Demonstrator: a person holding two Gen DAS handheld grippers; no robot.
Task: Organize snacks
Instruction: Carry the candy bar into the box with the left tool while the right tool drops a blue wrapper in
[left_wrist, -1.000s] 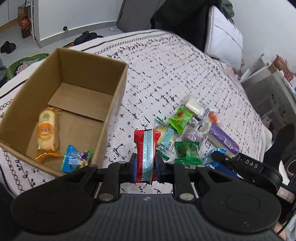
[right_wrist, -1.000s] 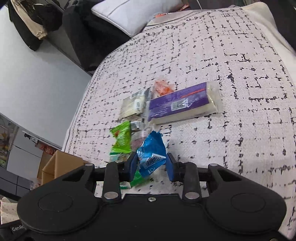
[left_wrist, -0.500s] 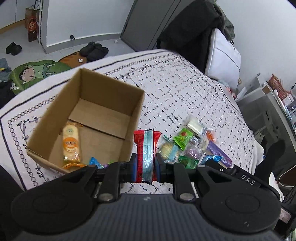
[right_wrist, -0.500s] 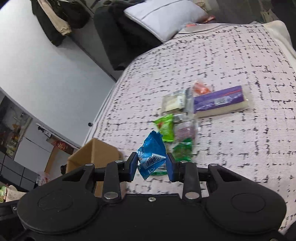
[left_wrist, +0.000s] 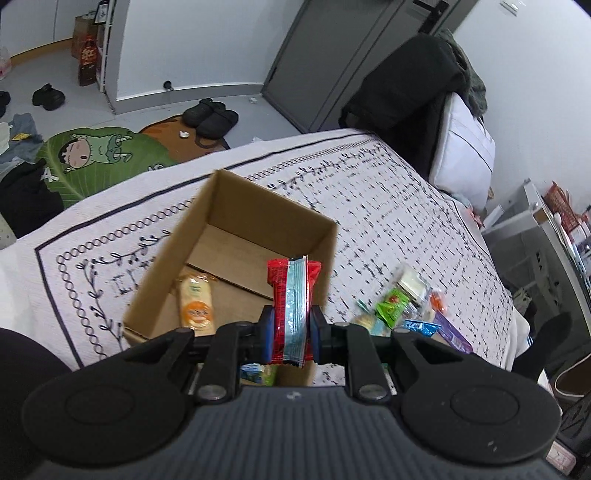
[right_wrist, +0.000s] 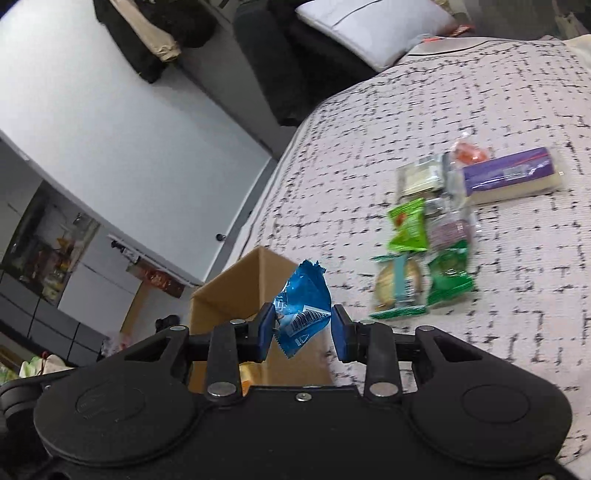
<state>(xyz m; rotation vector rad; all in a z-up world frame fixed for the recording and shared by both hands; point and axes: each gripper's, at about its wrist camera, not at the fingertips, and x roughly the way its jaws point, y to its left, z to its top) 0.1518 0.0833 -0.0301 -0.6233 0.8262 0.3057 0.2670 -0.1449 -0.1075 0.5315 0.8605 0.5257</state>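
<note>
A home bedroom: a bed (left_wrist: 388, 206) with patterned cover and pillow (left_wrist: 465, 147), slippers (left_wrist: 210, 116) on a cartoon rug (left_wrist: 99, 158), a door (left_wrist: 332, 48).

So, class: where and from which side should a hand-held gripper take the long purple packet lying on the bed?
Grip the purple packet across its narrow width near mid-length, from above: it lies flat, its long sides are exposed, and other snacks crowd one end.

The box (left_wrist: 236, 218) is plain matt brown cardboard. Shiny foil-like film wraps the red packet (left_wrist: 291, 295) and the crinkled blue packet (right_wrist: 301, 310). The bedspread (left_wrist: 388, 206) is rough woven cloth. Both grippers' (left_wrist: 291, 334) housings look like matt black plastic.
</note>
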